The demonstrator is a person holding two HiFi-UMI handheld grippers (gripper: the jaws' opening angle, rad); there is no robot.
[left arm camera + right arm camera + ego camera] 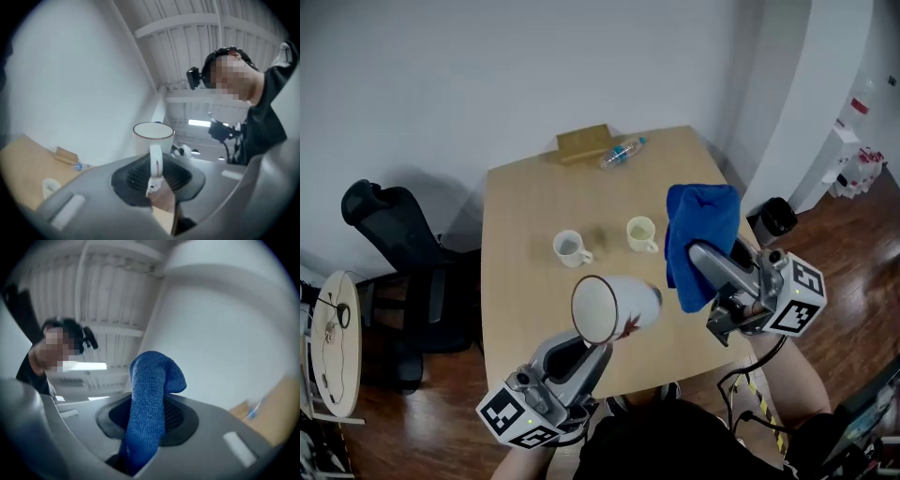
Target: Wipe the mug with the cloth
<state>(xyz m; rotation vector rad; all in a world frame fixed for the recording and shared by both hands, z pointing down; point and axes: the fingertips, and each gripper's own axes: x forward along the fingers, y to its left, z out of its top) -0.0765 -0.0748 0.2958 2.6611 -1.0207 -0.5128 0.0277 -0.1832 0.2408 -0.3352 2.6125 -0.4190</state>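
Aloft, mug (614, 307) left, cloth (703, 234) right.

A white cup (570, 247) and cream cup (640, 233) stand on the table (516, 216) (bottle (622, 152) beside box (584, 142) at far edge).

**A:** Can you read the mark on the mug (615, 307)?

**B:** No. In the head view the mug is smeared, and the mark is only a reddish blot low on its side. In the left gripper view its body sits behind the jaws, so just the rim and handle show.

**A:** And the tips of the left gripper (592, 349)?

**B:** Tucked under the mug. One jaw of the right gripper (701, 255) lies behind the cloth (703, 220), whose lower end drops out of sight between the jaws.

**A:** The bottle (622, 152) at the far end of the table (525, 206)?

**B:** Its label is too small to read. As for the brown block (584, 142) beside it — box or board, I cannot tell.
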